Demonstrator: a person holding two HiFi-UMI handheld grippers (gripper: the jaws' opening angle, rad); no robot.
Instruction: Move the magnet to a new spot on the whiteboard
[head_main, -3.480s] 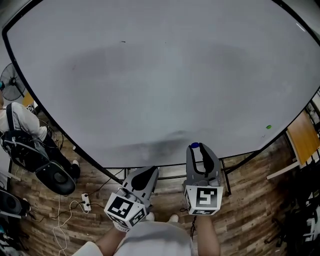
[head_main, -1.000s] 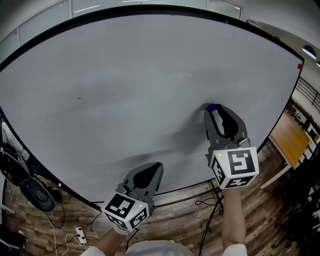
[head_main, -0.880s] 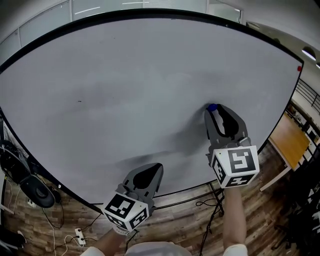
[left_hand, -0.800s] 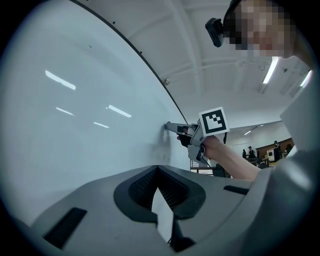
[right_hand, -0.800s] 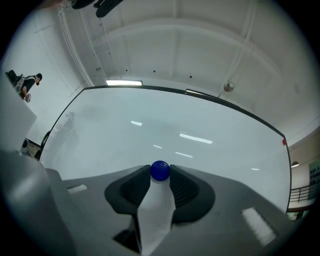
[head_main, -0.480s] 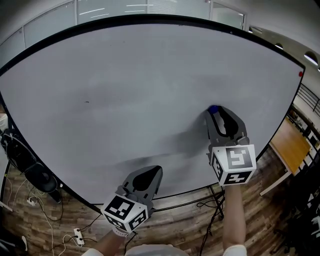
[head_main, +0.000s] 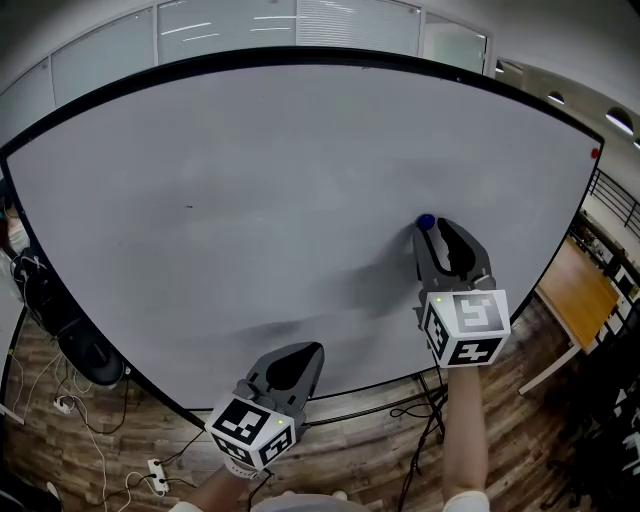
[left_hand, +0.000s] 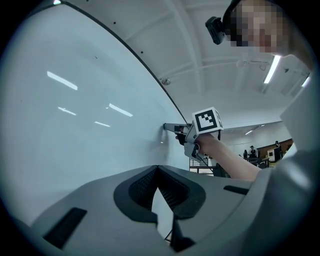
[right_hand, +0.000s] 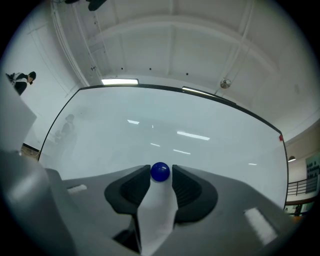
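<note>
A small blue ball magnet (head_main: 426, 222) rests against the big grey whiteboard (head_main: 250, 190), right of its middle. My right gripper (head_main: 428, 229) is shut on the magnet, its tips at the board's surface. The right gripper view shows the magnet (right_hand: 160, 172) pinched between the two dark jaw tips, with the whiteboard (right_hand: 175, 125) behind it. My left gripper (head_main: 310, 349) hangs lower, near the board's bottom edge, shut with nothing in it. From the left gripper view, the right gripper (left_hand: 168, 127) touches the whiteboard (left_hand: 60, 125) side-on.
A red magnet (head_main: 596, 154) sits at the board's far right edge. A tiny dark mark (head_main: 189, 207) shows left of centre. A wooden desk (head_main: 575, 290) stands right of the board. Cables and a power strip (head_main: 152, 466) lie on the wooden floor, with a dark bag (head_main: 85, 350) at left.
My right gripper carried the magnet from the board's bottom edge up to the middle right. Over the last second both grippers have barely moved; the head view shifted slightly.
</note>
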